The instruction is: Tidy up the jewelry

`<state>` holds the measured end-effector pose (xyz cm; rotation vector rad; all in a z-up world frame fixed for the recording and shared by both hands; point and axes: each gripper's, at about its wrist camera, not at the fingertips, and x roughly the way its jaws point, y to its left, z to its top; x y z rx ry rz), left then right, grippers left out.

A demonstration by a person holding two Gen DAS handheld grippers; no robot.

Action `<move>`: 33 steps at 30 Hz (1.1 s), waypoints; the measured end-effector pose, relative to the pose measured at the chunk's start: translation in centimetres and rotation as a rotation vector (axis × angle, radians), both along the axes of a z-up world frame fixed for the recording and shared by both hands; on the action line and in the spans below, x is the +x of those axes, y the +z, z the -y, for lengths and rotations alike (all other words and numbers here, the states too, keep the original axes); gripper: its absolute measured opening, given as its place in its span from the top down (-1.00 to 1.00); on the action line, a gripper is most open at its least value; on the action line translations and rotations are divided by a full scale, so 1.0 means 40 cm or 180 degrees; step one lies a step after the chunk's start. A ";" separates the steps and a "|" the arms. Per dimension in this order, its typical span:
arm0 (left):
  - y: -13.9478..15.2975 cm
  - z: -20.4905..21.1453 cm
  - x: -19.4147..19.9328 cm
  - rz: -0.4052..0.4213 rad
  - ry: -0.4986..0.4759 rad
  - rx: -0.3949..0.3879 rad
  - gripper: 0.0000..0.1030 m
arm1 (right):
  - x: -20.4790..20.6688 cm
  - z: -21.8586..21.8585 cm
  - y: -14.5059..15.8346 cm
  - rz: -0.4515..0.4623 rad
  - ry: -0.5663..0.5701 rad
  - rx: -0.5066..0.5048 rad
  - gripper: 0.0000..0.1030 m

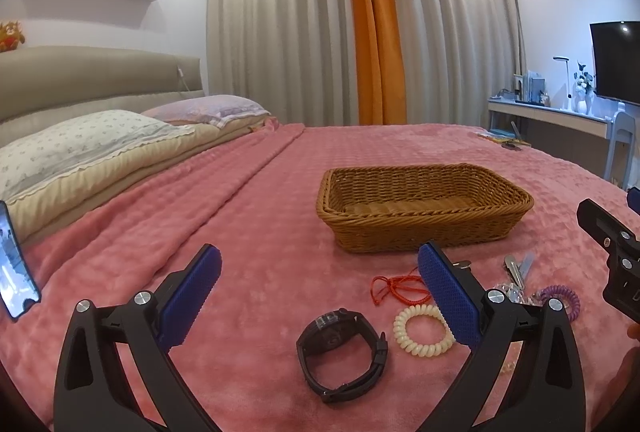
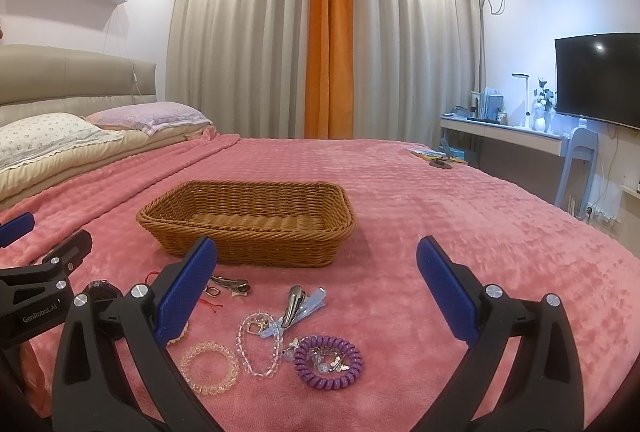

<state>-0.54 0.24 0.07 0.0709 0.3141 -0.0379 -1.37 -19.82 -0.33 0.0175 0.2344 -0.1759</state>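
Lowest in the left wrist view, a black watch (image 1: 341,352) with a glossy face and a looped rubbery strap lies on the plush pink blanket (image 1: 248,232), between the fingers of the left gripper (image 1: 320,272), whose ribbed blue pads stand wide apart, holding nothing. Just right of the watch is a cream spiral hair tie (image 1: 423,328), and above that a thin red cord (image 1: 394,288).

In the right wrist view, the right gripper (image 2: 316,264) is also spread wide and empty. At lower centre lie a clear spiral hair tie (image 2: 209,372), a clear bead bracelet (image 2: 260,344), metal hair clips (image 2: 298,302) and a purple spiral hair tie (image 2: 328,362).

The woven wicker basket (image 2: 256,244), rectangular with rounded corners, sits in mid-frame, empty, just beyond the jewelry. Bare blanket stretches to the right of it.
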 end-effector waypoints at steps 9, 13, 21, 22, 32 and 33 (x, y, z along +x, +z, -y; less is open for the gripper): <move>0.000 0.005 0.001 0.0004 -0.0002 -0.0011 -0.86 | 0.000 -0.003 -0.001 -0.0007 0.0001 -0.0016 -0.85; 0.000 0.004 0.000 0.0007 -0.0003 -0.0011 -0.86 | -0.002 -0.009 0.000 -0.0006 0.0006 -0.0023 -0.85; -0.001 0.005 0.001 0.0007 -0.0004 -0.0014 -0.86 | -0.002 -0.013 -0.001 -0.0009 0.0014 -0.0015 -0.85; -0.001 0.006 0.002 0.0009 -0.0004 -0.0017 -0.86 | -0.002 -0.011 0.000 -0.0008 0.0012 -0.0016 -0.85; -0.001 0.005 0.002 0.0007 -0.0005 -0.0014 -0.86 | -0.002 -0.011 0.000 -0.0009 0.0010 -0.0013 -0.85; -0.001 0.006 0.003 0.0007 -0.0004 -0.0015 -0.86 | -0.002 -0.009 0.001 -0.0009 0.0010 -0.0013 -0.85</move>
